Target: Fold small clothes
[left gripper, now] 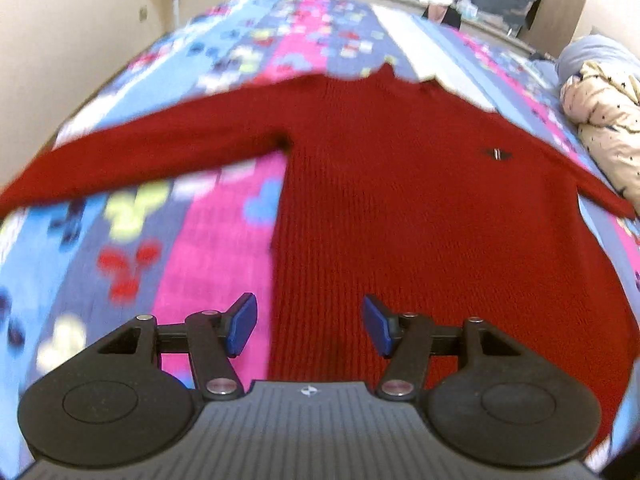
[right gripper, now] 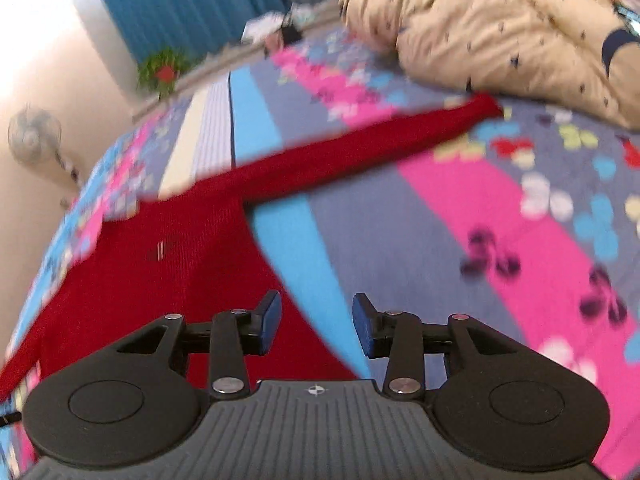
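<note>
Now, jaws: left gripper and right gripper both spread, empty.
Risk: red sweater bunching if only one layer is pinched.

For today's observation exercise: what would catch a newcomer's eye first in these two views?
A red knitted sweater lies spread flat on the bright patterned bedspread, sleeves stretched out to both sides. Both the left gripper and right gripper hover open over its lower edges. A beige star-print quilt is bunched beyond the sleeve.

Red knit sweater flat, sleeves outspread
</note>
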A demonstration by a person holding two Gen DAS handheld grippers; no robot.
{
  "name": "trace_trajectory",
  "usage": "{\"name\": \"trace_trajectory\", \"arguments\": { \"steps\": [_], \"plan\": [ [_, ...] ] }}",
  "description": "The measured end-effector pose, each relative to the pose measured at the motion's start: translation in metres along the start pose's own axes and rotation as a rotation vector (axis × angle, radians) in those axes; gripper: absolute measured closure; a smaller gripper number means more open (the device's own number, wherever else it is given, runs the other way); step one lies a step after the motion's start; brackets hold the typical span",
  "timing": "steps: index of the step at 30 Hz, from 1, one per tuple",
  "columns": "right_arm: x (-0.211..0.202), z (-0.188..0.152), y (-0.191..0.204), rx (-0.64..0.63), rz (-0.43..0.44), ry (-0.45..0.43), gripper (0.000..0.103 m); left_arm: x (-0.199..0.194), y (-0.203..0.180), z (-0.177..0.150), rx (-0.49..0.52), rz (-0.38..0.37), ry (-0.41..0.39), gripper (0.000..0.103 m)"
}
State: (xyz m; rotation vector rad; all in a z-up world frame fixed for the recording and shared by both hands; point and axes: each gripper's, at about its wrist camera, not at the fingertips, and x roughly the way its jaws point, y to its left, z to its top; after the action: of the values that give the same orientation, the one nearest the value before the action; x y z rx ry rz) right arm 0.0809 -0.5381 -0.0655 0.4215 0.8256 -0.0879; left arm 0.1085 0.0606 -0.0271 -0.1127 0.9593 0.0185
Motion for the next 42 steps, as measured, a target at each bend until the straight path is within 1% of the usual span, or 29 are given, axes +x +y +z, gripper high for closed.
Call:
{"name": "trace_trajectory", "arguments": {
  "steps": [2,3,6,8,10,12,14,16,20,22,24,26,30,33,39,41,42],
  "plan": [
    [-0.004,-0.009,0.000,-0.027,0.028,0.042,0.062,-0.008,0.004,-0.018,-0.017,-0.009,0.033,0.039],
    [-0.006,-0.013,0.001,-0.054,0.030,0.047,0.060,-0.012,0.009,-0.023,-0.023,-0.013,0.040,0.039],
    [-0.008,-0.022,0.005,-0.130,0.002,0.071,0.050,-0.018,0.015,-0.040,-0.036,-0.020,0.051,0.039],
    [-0.002,-0.025,0.005,-0.144,0.010,0.127,0.046,-0.017,0.022,-0.050,-0.058,-0.018,0.062,0.039],
    [0.007,-0.030,0.006,-0.169,-0.011,0.176,0.041,-0.012,0.029,-0.058,-0.096,-0.029,0.070,0.039],
    [0.016,-0.036,0.009,-0.205,-0.051,0.213,0.040,-0.007,0.033,-0.065,-0.130,-0.053,0.088,0.039],
    [0.022,-0.041,0.012,-0.237,-0.082,0.220,0.039,-0.003,0.033,-0.072,-0.142,-0.075,0.092,0.037],
    [0.027,-0.041,0.015,-0.258,-0.100,0.219,0.037,-0.001,0.029,-0.079,-0.127,-0.068,0.071,0.035],
    [0.030,-0.041,0.010,-0.247,-0.131,0.218,0.037,-0.003,0.019,-0.089,-0.100,-0.052,0.015,0.034],
    [0.030,-0.040,0.006,-0.227,-0.126,0.218,0.037,-0.005,0.016,-0.092,-0.090,-0.051,-0.003,0.037],
    [0.029,-0.042,0.005,-0.239,-0.135,0.214,0.037,-0.009,0.014,-0.093,-0.088,-0.073,-0.017,0.054],
    [0.030,-0.041,0.005,-0.253,-0.141,0.210,0.036,-0.011,0.012,-0.095,-0.085,-0.073,-0.037,0.056],
    [0.031,-0.040,0.002,-0.245,-0.119,0.218,0.035,-0.006,0.012,-0.096,-0.107,-0.076,-0.033,0.055],
    [0.031,-0.041,0.004,-0.249,-0.091,0.232,0.035,-0.001,0.013,-0.094,-0.120,-0.077,-0.025,0.050],
    [0.031,-0.046,0.011,-0.293,-0.057,0.248,0.034,0.001,0.009,-0.095,-0.087,-0.058,-0.032,0.050],
    [0.030,-0.047,0.012,-0.307,-0.058,0.238,0.040,0.001,0.008,-0.095,-0.081,-0.057,-0.035,0.050],
    [0.028,-0.047,0.014,-0.318,-0.058,0.226,0.050,0.001,0.008,-0.096,-0.077,-0.055,-0.037,0.055]
  ]
}}
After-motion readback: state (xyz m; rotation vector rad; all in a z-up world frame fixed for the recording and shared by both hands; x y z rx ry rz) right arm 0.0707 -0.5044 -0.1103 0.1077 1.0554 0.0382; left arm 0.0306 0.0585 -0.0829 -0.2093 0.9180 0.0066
